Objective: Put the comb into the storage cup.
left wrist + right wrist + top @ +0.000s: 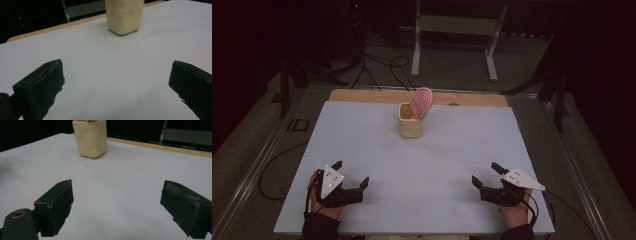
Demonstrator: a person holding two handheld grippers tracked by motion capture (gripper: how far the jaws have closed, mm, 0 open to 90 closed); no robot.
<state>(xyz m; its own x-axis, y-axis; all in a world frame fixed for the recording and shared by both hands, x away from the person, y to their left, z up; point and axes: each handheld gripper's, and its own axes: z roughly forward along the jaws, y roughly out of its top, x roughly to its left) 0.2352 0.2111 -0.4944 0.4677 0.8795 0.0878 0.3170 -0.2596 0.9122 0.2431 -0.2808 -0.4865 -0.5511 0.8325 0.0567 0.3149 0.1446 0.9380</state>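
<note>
cream squarish holder (410, 121) | pink ridged oval paddle (421, 102) | white table (422, 165)

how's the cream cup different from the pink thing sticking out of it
The cream square-sided cup is plain and blocky, standing upright on the white table sheet; the pink flat oval piece with white ring lines is thin, patterned and leans toward the cup's right rim. The cup rests on the sheet, while the pink piece sits inside it, rising above its rim. Both stand far from the two open grippers.
</note>
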